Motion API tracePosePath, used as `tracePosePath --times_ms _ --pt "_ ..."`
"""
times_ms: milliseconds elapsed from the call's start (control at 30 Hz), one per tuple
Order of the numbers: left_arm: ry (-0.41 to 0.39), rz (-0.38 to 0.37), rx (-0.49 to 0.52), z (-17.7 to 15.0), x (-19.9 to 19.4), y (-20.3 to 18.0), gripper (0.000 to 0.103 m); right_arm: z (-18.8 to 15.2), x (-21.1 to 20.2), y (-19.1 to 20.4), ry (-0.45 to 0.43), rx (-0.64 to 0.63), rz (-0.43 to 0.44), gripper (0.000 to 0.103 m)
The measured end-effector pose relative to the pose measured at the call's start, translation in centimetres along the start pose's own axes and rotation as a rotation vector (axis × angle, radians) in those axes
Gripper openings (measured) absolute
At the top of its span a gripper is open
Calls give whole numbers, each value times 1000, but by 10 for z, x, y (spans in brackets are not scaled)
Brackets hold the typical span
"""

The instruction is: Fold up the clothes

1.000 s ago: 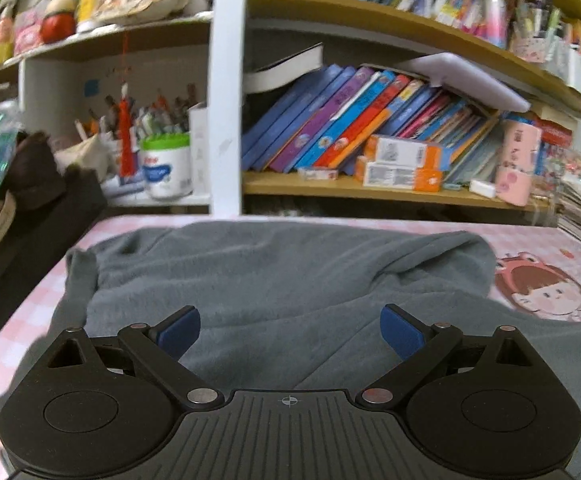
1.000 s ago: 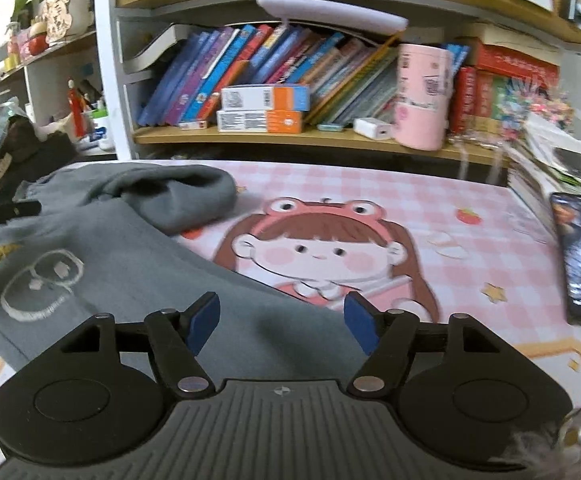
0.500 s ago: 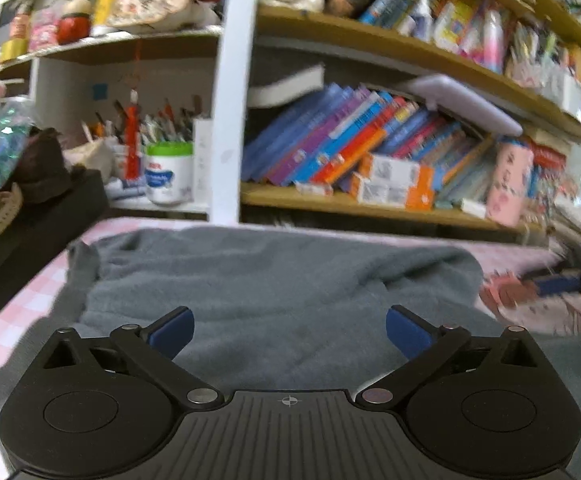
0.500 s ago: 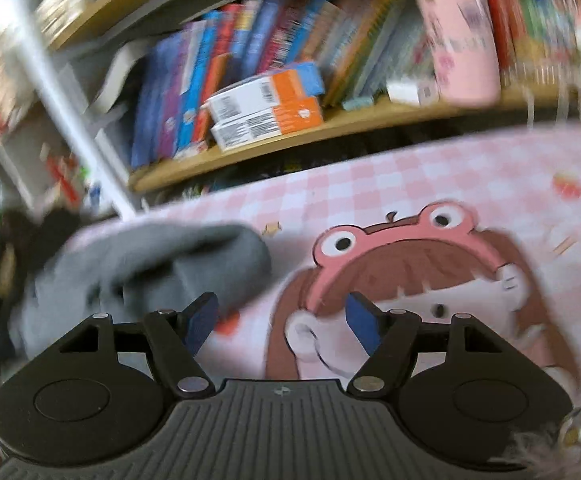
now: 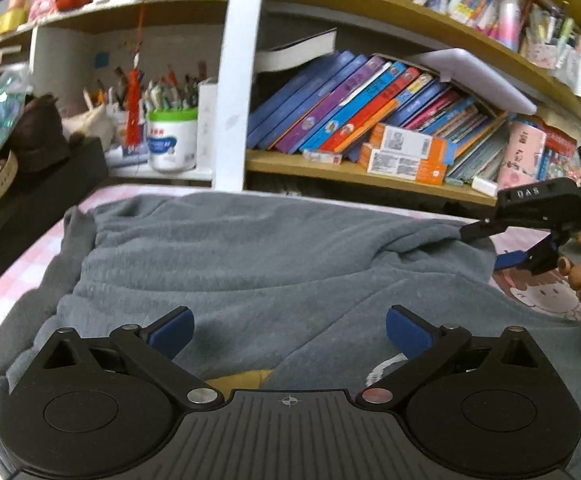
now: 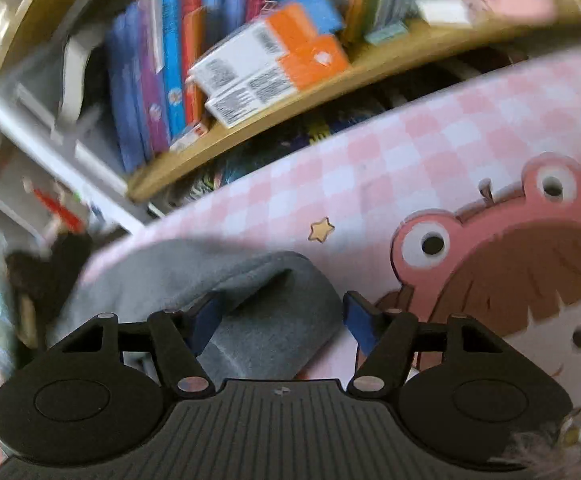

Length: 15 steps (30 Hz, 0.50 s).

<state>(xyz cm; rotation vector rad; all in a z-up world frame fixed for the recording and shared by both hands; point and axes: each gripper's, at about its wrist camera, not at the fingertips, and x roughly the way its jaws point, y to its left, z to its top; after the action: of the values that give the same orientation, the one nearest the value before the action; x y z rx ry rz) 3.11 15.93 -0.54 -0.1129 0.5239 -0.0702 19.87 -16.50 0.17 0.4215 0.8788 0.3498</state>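
A grey sweatshirt (image 5: 250, 264) lies spread over a pink checked table cover (image 6: 370, 160), with a yellow and white print near its front. My left gripper (image 5: 288, 328) is open and hovers low over the middle of the sweatshirt, holding nothing. My right gripper (image 6: 280, 320) is open, its fingers on either side of the rolled grey sleeve end (image 6: 274, 312) at the sweatshirt's far right corner. In the left wrist view the right gripper (image 5: 486, 244) shows at the right, one finger over the cloth edge and one under it.
A bookshelf (image 5: 370, 104) full of leaning books and orange boxes stands right behind the table. A white tub of pens (image 5: 172, 140) sits at back left. A dark bag (image 5: 30, 184) lies at the left edge. A cartoon girl print (image 6: 510, 280) covers the table's right part.
My right gripper swung left and forward to the sleeve end and now straddles it, and it has come into the left wrist view. My left gripper stayed open and rose slightly over the sweatshirt.
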Motion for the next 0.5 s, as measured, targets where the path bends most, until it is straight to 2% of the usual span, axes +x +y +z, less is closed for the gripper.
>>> tracePosePath --times_ms 33,67,100,200,333,467,500 --pt "9 2 -16 0 1 2 103 0 2 7 13 -50 -35 36" --pt "18 -2 -31 0 2 5 103 -1 2 13 8 -87 -53 27" --pt "24 -6 -44 0 3 7 103 -1 1 18 1 -122 -70 11" --pt "26 -10 -52 0 3 7 103 3 -21 39 -122 -199 -41 10" --pt "32 -10 -26 -1 5 3 103 -13 -68 113 -354 -526 82 10" --pt "46 -14 -16 -1 7 1 103 -63 -89 185 -282 -862 351 11" --pt "48 -16 -20 -1 7 2 103 -74 -86 196 -206 -909 403 13"
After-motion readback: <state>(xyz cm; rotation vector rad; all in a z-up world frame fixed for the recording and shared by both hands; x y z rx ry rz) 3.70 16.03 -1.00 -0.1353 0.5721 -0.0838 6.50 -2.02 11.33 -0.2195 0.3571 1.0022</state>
